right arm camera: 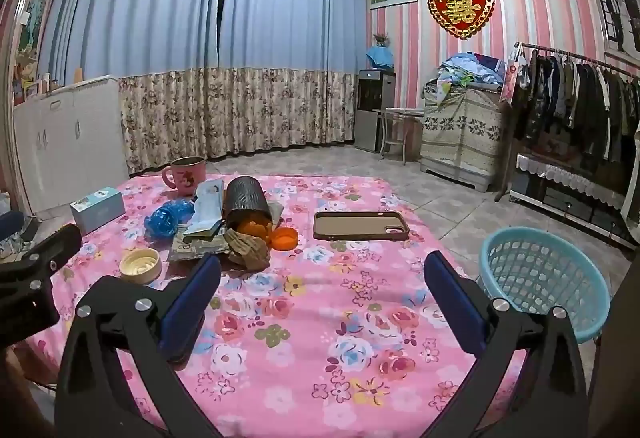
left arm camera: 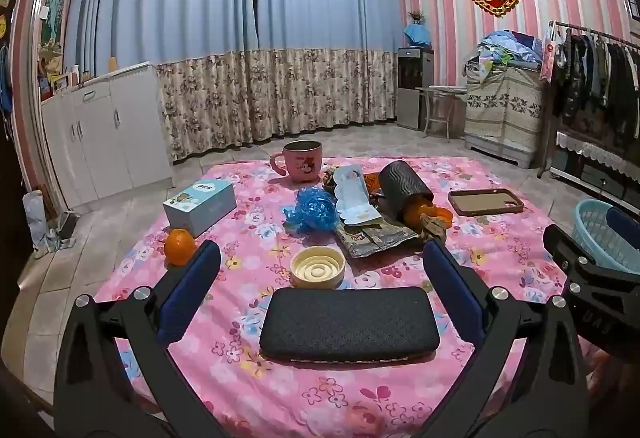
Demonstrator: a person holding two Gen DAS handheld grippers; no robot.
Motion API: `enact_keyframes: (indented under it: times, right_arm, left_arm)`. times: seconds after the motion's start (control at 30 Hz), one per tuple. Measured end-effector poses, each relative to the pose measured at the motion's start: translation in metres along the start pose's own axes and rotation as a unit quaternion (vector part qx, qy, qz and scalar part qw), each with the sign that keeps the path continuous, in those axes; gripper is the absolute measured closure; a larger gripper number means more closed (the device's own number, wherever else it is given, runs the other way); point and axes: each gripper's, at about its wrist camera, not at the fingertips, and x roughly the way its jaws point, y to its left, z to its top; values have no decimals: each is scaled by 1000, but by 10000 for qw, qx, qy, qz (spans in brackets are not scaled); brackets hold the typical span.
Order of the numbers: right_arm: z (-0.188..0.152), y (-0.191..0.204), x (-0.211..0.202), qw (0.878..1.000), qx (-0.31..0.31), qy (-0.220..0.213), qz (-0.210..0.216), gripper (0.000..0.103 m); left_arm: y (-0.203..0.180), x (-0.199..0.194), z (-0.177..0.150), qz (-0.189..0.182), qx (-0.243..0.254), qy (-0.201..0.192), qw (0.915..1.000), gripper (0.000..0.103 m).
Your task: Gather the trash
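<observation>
A surface [left arm camera: 248, 390] draped in pink floral cloth carries a dark padded case [left arm camera: 350, 322] at its near edge; beyond it a cream round lid [left arm camera: 317, 267], an orange [left arm camera: 179, 247] just beside a pale blue box [left arm camera: 199, 207], a pink mug [left arm camera: 301, 161], a crumpled blue bag [left arm camera: 313, 209], a tipped dark cylinder [left arm camera: 403, 185] among wrappers [left arm camera: 376, 238], and a brown phone case [left arm camera: 485, 202]; a light blue basket [right arm camera: 544, 280] sits beside the surface.

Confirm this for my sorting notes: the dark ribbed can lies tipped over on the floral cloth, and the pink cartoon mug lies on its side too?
Not quite. The dark ribbed can lies tipped on the floral cloth, but the pink cartoon mug stands upright, as the left wrist view shows.
</observation>
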Motion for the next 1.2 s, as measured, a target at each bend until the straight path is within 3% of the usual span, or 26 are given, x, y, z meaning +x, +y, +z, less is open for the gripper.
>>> enact_keyframes:
  times: [1.2]
  right_arm:
    - [-3,5,8,9999,-96,26,-31,4]
  left_arm:
    - [1,0,-1,-20,43,-36,10000,5]
